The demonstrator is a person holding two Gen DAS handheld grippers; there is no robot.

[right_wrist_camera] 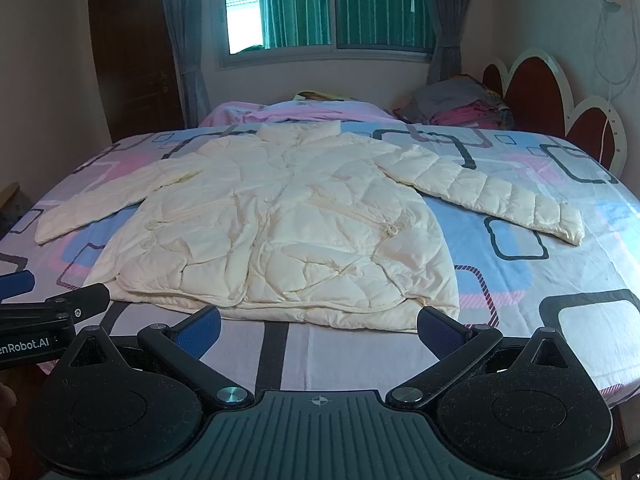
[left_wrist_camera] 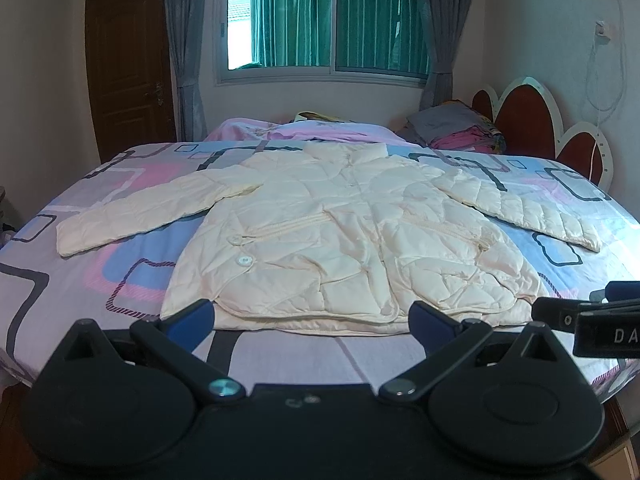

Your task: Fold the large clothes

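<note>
Where the room fills the upper half of both views, a window [left_wrist_camera: 324,20] with green curtains sits top centre, a dark wooden door [left_wrist_camera: 128,68] stands at upper left, and a red scalloped headboard [left_wrist_camera: 536,120] curves in at the right edge.

Below them the bed [left_wrist_camera: 280,360] spreads across the middle of each frame, covered by a sheet printed with pink, blue and grey rounded squares. A pile of folded fabrics [left_wrist_camera: 460,128] rests at its far right corner, just left of the headboard.

The cream quilted jacket [left_wrist_camera: 340,236] lies flat and front-up in the centre of the frame, collar toward the window, hem toward the cameras, both sleeves spread outward and angled down. In the right wrist view it sits slightly left of centre [right_wrist_camera: 280,224].

The left gripper [left_wrist_camera: 312,320] occupies the bottom of its own view, its blue-padded fingers [left_wrist_camera: 192,318] wide apart and holding nothing, their tips just short of the jacket's hem; its tip also pokes in at the lower left of the right wrist view. The right gripper [right_wrist_camera: 318,326] likewise spans the bottom of its view, jaws spread and empty, near the hem; it shows again at the lower right edge of the left wrist view [left_wrist_camera: 592,312].
</note>
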